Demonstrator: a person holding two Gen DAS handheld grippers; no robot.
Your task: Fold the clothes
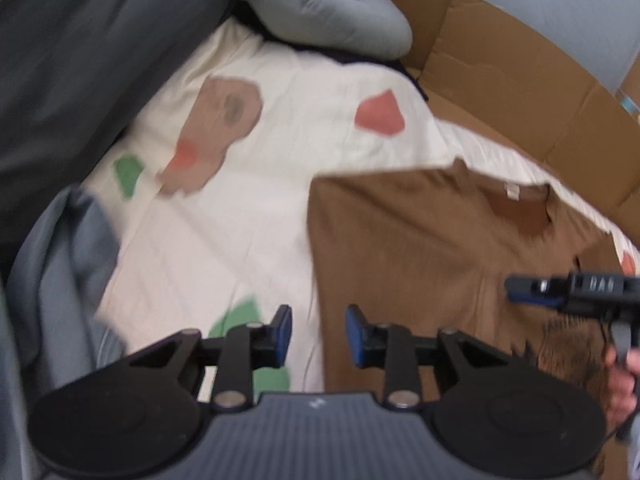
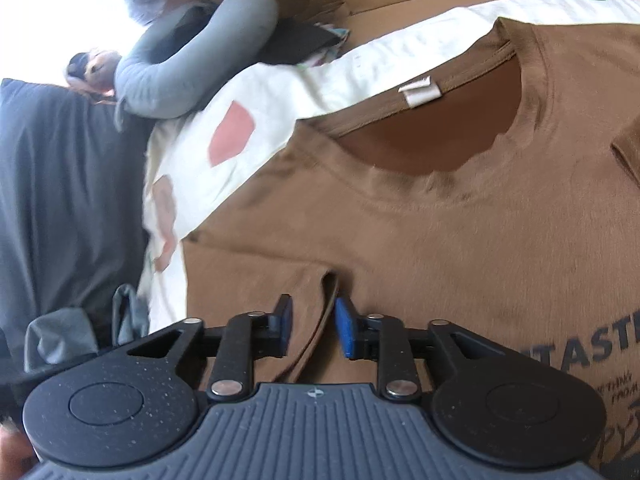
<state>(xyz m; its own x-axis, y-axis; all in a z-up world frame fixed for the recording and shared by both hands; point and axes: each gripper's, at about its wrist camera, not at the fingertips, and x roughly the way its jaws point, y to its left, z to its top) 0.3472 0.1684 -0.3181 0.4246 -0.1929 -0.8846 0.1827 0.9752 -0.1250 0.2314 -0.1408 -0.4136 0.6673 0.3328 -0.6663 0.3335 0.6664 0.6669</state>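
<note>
A brown t-shirt (image 1: 420,248) lies flat on the cream bed sheet (image 1: 260,220), collar and white label toward the far side, its left side folded in to a straight edge. My left gripper (image 1: 318,332) hovers over that edge, open with nothing between its blue pads. In the right wrist view the t-shirt (image 2: 400,220) fills the frame, dark print at the lower right. My right gripper (image 2: 314,328) stands open just above the folded sleeve hem (image 2: 326,292), and the pads do not press the cloth. It shows from the side as the right gripper (image 1: 520,292) in the left wrist view.
A grey tube pillow (image 1: 328,12) and brown cardboard (image 1: 520,80) border the far side of the bed. Dark grey bedding (image 1: 80,60) lies left, with a blue-grey garment (image 1: 60,260) near it. A hand (image 1: 620,380) holds the right gripper's handle.
</note>
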